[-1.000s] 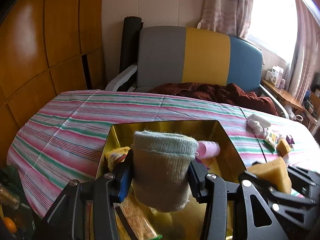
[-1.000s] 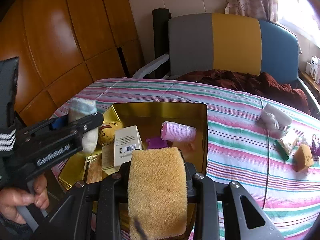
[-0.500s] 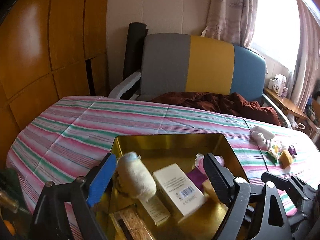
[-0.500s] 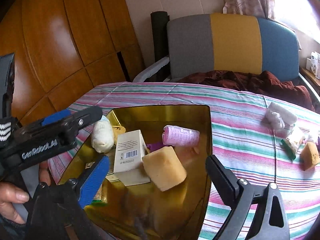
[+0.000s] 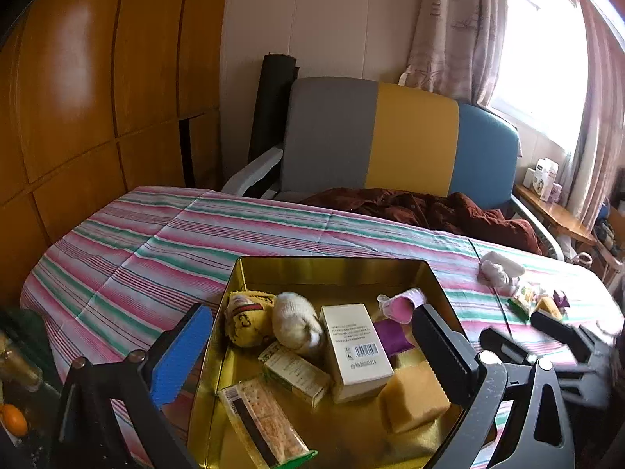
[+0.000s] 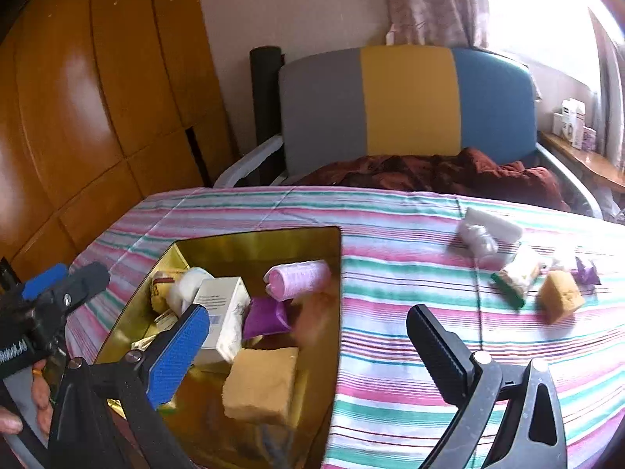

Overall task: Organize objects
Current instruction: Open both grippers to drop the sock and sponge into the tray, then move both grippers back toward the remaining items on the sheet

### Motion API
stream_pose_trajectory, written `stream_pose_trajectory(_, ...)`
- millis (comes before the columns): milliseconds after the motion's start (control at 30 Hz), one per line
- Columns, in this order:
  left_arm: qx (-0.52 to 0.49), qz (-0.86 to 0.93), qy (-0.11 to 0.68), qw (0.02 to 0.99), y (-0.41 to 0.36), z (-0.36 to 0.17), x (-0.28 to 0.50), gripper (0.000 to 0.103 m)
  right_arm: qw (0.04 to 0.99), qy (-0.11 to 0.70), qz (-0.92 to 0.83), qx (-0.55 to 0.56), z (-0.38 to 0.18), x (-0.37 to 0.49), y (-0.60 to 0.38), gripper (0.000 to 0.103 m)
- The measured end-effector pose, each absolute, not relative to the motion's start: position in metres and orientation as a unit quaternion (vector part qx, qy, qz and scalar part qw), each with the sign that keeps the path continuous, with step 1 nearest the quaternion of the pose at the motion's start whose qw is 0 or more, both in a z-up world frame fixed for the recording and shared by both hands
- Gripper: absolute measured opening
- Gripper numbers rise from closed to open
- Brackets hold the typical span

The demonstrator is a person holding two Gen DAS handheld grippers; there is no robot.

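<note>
Two grippers, both mine, stand with jaws wide apart and nothing between them: my left gripper (image 5: 312, 348) over the near end of the gold tin (image 5: 336, 269), my right gripper (image 6: 308, 346) over the tin's right rim and the striped cloth (image 6: 410, 285) beside it. Both pairs of jaws have just been opening. A second ago the left was clamped on a rolled sock and the right on a sponge; both things now lie inside the tin.

Near end of the tin: the yellow sponge (image 5: 414, 398) at the near right corner, a cracker packet (image 5: 261, 418) at the near edge.

Middle of the tin: a white box (image 5: 355, 351) with a barcode, a small carton (image 5: 295, 373) to its left, a purple pouch (image 6: 265, 316) to its right.

Left wall of the tin: the pale rolled sock (image 5: 297, 324), touching a yellow sock (image 5: 248, 318).

Far right of the tin: a pink roll (image 6: 299, 279).

Far right edge of the table, well apart from the tin: white socks (image 6: 486, 232), a green-edged packet (image 6: 515, 277), a second sponge (image 6: 560, 299) and a purple wrapper (image 6: 588, 271), close together on the cloth.

Reading: two more things are stowed; I judge that the far cluster is what remains, so the task is well along but unfinished.
</note>
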State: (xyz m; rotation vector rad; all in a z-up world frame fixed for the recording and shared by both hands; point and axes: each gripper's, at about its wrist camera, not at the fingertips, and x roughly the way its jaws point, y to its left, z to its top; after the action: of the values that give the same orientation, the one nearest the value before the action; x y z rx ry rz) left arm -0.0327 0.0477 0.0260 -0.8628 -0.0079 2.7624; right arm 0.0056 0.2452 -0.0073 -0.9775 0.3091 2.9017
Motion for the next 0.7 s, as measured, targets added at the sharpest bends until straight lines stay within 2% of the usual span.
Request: stream_pose_trajectory(700,-0.315,0.932,0.052,0.172,0.093,0.015,-0.004,0.103,0.116,0.106,0.947,-0.280,0.016,0.029,0.319,0.103)
